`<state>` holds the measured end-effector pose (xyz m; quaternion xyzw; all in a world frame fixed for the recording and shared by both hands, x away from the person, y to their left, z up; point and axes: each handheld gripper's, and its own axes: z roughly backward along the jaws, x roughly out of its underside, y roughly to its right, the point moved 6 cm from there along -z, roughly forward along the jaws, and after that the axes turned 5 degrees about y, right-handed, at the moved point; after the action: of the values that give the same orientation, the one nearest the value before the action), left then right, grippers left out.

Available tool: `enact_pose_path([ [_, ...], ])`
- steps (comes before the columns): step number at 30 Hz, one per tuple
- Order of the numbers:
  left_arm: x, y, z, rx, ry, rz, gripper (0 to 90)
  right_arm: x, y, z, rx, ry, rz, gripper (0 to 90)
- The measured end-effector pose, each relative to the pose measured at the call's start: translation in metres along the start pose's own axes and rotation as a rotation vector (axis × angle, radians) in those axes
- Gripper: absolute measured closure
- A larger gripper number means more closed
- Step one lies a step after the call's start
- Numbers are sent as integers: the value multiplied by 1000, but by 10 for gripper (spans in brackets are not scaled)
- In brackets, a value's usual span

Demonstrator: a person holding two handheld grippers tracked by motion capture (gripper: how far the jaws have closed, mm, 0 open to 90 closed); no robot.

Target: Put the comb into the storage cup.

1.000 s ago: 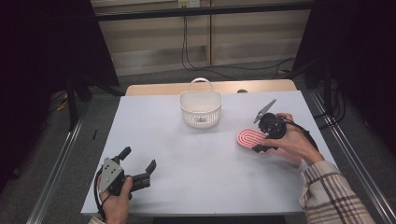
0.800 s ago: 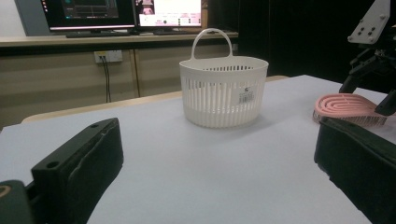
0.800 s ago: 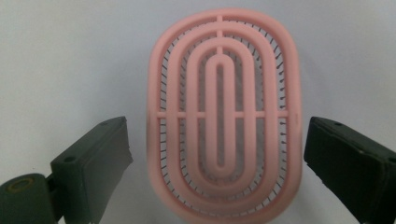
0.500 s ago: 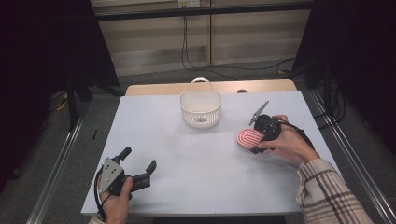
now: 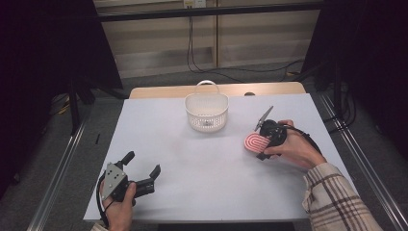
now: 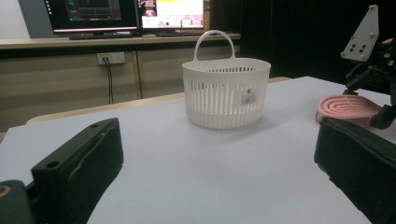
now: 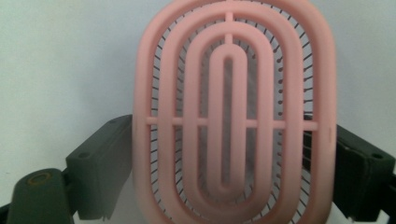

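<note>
A pink oval brush (image 5: 254, 142) with concentric ridges lies flat on the white table (image 5: 202, 168), right of centre. My right gripper (image 5: 258, 144) is down over it, open, one jaw on each side of the brush (image 7: 232, 107); the jaws reach its edges at about full spread. At the table's front left, my left gripper (image 5: 142, 163) rests low and open, with nothing between its jaws (image 6: 217, 154). It faces a white slatted basket (image 6: 226, 93), and the brush (image 6: 348, 107) shows off to its right.
The white basket (image 5: 206, 113) with a handle stands at the table's back centre. A wooden strip (image 5: 159, 91) runs along the table's far edge. Monitors (image 6: 126, 14) stand on a counter beyond the table. Metal rails (image 5: 62, 178) flank the table.
My right gripper has come down and slightly left over the pink brush, so its jaws now straddle it. The brush and my left gripper have not moved.
</note>
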<state>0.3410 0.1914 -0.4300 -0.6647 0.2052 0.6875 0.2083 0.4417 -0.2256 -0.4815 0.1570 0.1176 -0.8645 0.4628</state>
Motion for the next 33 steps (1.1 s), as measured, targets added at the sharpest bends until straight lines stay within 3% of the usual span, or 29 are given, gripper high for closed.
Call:
enact_pose_path([
  [17,-1,-1,1,-11,1,-11,13,-1,-1,-4,29,-16,19,154],
  [33,0,-1,1,-7,0,-9,13,-1,-1,-3,25,-20,27,192],
])
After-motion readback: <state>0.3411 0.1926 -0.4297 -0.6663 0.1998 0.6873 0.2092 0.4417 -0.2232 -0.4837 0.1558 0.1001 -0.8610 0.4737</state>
